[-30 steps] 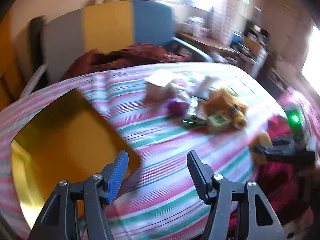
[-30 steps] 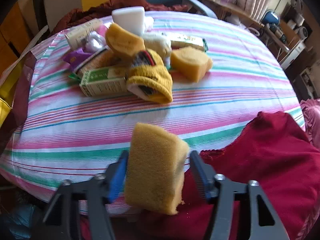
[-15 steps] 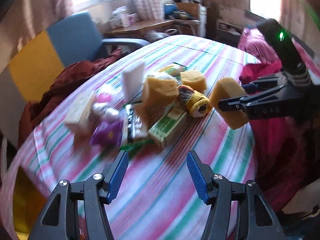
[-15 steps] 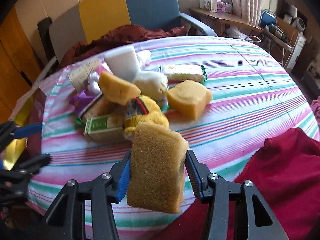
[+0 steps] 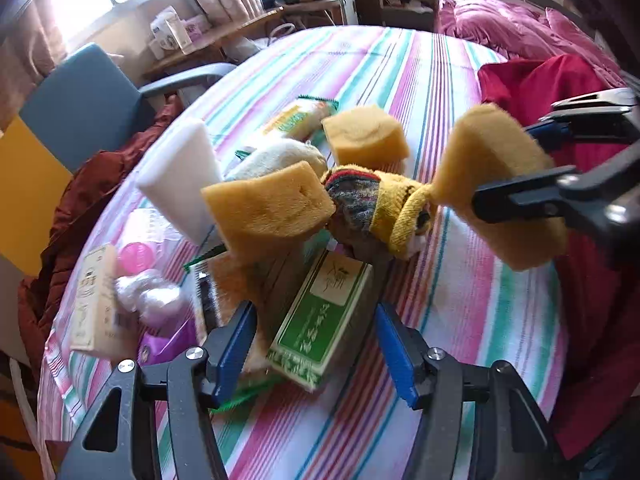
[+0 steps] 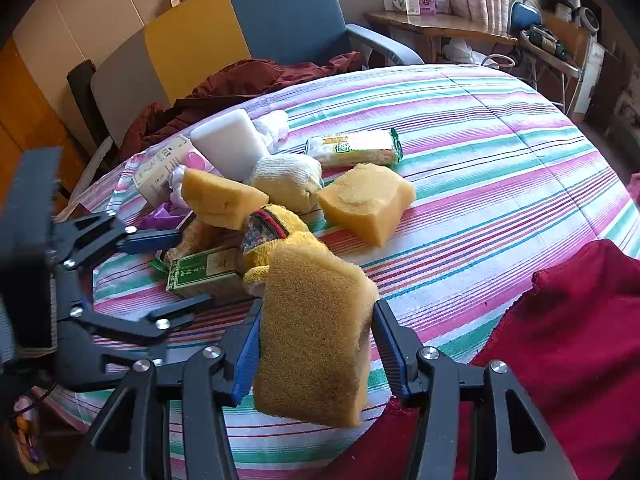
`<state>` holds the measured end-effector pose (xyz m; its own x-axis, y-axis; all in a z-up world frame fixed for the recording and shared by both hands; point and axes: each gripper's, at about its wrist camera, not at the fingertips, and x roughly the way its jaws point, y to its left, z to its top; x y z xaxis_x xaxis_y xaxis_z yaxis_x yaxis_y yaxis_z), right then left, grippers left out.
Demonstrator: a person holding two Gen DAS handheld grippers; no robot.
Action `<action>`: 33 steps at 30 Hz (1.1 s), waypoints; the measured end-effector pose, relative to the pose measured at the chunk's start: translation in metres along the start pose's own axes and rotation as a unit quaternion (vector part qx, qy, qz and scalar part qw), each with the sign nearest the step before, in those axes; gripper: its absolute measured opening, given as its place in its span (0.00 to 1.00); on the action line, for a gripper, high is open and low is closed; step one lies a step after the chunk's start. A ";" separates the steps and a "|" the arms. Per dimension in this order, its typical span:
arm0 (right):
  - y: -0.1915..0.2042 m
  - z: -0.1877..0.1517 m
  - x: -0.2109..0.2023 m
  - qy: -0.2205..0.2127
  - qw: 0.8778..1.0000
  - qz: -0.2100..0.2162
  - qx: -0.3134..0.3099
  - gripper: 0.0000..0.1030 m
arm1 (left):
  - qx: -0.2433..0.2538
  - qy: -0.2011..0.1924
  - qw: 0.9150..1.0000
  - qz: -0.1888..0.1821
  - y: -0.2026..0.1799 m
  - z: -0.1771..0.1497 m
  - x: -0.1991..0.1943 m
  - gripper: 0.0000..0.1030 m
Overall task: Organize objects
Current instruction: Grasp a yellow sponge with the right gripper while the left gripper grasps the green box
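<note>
The left claw (image 5: 314, 346) has swung off the yellow tray it faced 1 second ago and now hangs open over the pile on the striped bench (image 5: 460, 312), jaws straddling the green box (image 5: 326, 316) without touching; likely its next pick. The right claw (image 6: 316, 354) stays clamped on the yellow sponge (image 6: 314, 332), lifted slightly, just beside the pile.

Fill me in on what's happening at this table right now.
A person is sorting a pile of household items on a striped tablecloth with two handheld grippers. The right gripper is clamped on a yellow sponge, held above the table's near edge. The left gripper is open and empty, its jaws on either side of a green box in the pile. Two more sponges, rolled socks and a white block lie untouched.
</note>
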<state>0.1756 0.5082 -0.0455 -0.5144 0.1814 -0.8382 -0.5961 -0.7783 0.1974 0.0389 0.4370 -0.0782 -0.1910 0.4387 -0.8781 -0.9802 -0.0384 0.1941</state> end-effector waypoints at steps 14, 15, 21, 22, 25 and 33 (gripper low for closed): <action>0.009 0.003 -0.019 -0.054 0.998 0.004 -0.030 0.52 | -0.166 -0.036 0.984 -0.051 0.003 -0.055 -0.035 0.31; 0.014 0.002 -0.019 -0.054 0.998 0.008 -0.040 0.52 | -0.177 -0.040 0.982 -0.048 0.003 -0.062 -0.040 0.31; 0.044 -0.007 -0.021 -0.061 0.992 0.037 -0.108 0.52 | -0.268 -0.059 0.961 -0.019 0.018 -0.104 -0.080 0.31; 0.047 -0.008 -0.021 -0.060 0.991 0.042 -0.114 0.52 | -0.280 -0.062 0.958 -0.010 0.021 -0.112 -0.087 0.31; 0.057 -0.012 -0.021 -0.052 0.989 0.063 -0.122 0.52 | -0.314 -0.068 0.947 0.028 0.038 -0.135 -0.111 0.31; 0.127 -0.012 -0.020 -0.037 0.979 0.132 -0.149 0.52 | -0.435 -0.085 0.888 0.124 0.087 -0.222 -0.168 0.31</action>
<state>0.1169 0.3985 -0.0100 -0.6757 -0.0151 -0.7370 -0.2355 -0.9430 0.2353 -0.0257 0.1609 -0.0103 -0.4682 0.4466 -0.7625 -0.5928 -0.7986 -0.1038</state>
